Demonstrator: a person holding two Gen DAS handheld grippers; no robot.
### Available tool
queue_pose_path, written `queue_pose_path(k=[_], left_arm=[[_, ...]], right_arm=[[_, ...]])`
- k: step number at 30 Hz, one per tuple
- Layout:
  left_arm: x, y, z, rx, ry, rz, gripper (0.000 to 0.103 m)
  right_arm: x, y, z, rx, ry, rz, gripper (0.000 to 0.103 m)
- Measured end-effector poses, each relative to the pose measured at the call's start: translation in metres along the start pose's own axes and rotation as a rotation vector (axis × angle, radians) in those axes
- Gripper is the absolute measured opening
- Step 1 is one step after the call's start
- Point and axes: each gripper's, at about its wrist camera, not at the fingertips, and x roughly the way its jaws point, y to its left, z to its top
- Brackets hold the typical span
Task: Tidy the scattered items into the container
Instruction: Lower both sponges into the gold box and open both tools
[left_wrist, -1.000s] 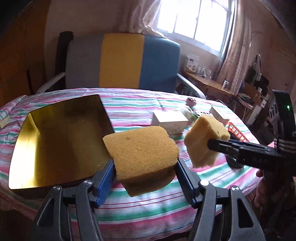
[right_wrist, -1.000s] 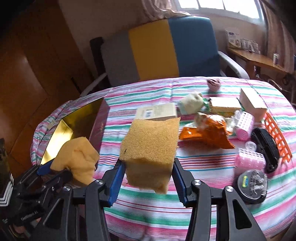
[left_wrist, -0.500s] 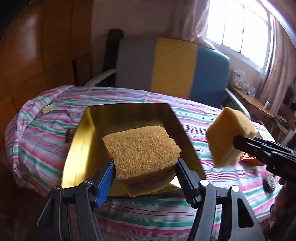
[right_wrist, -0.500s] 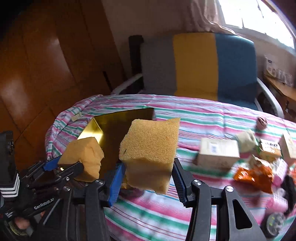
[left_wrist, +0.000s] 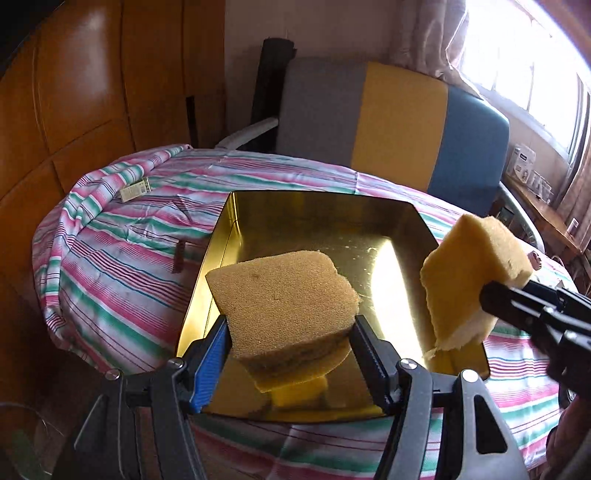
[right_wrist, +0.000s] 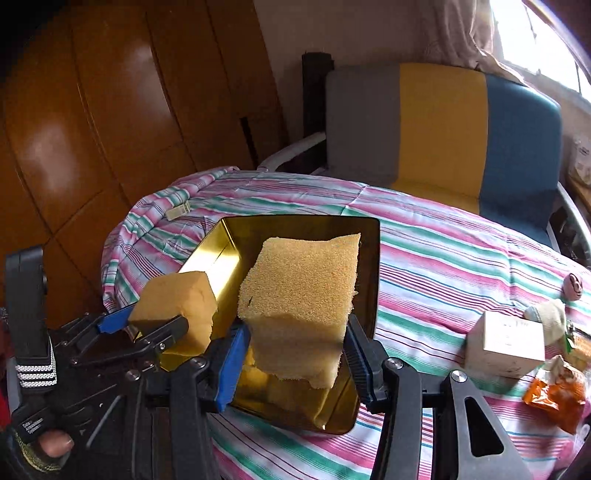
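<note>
round table (left_wrist: 122, 280) under a pink, green and white striped cloth fills the lower half of both views. behind it at 12 o'clock, an armchair (left_wrist: 391, 122) with grey, yellow and blue panels; brown wooden panelling at 10 o'clock.

gold container (left_wrist: 332, 221), shallow and mirror-bright inside, lies on the cloth near the table's near edge; in the right wrist view it sits at 9 o'clock of the loose clutter.

left gripper (left_wrist: 291, 350) holds its jaws clamped on a tan sponge (left_wrist: 284, 295), pads pressing both sides. sponge hangs in the air over the container's near half, its reflection showing on the gold floor below.

right gripper (right_wrist: 295, 354) likewise clamped on a second sponge (right_wrist: 303, 284), coarse tan top over a paler foam body, squeezed at the sides. it hangs above the container's near right part, clear of the floor. in the left wrist view this sponge shows at 3 o'clock, over the container's right rim.

still scattered on the cloth at 3 to 4 o'clock in the right wrist view: a white box (right_wrist: 506, 343), an orange packet (right_wrist: 557, 395), a pale lumpy item (right_wrist: 550, 314) just behind the box, and a small pink thing (right_wrist: 573, 285) further back. a small flat label (left_wrist: 135, 189) lies alone on the cloth at 10 o'clock of the container.

a fingertip (right_wrist: 55, 445) of the hand on the left gripper's handle shows at 8 o'clock.
</note>
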Motion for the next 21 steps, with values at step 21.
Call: queue_pose_path(k=[21], left_arm=[[0.051,0.027,0.005,-0.079,0.108,-0.074,0.067]], right_arm=[[0.065,0.017,0.012,-0.037,0.081,-0.015,0.068]])
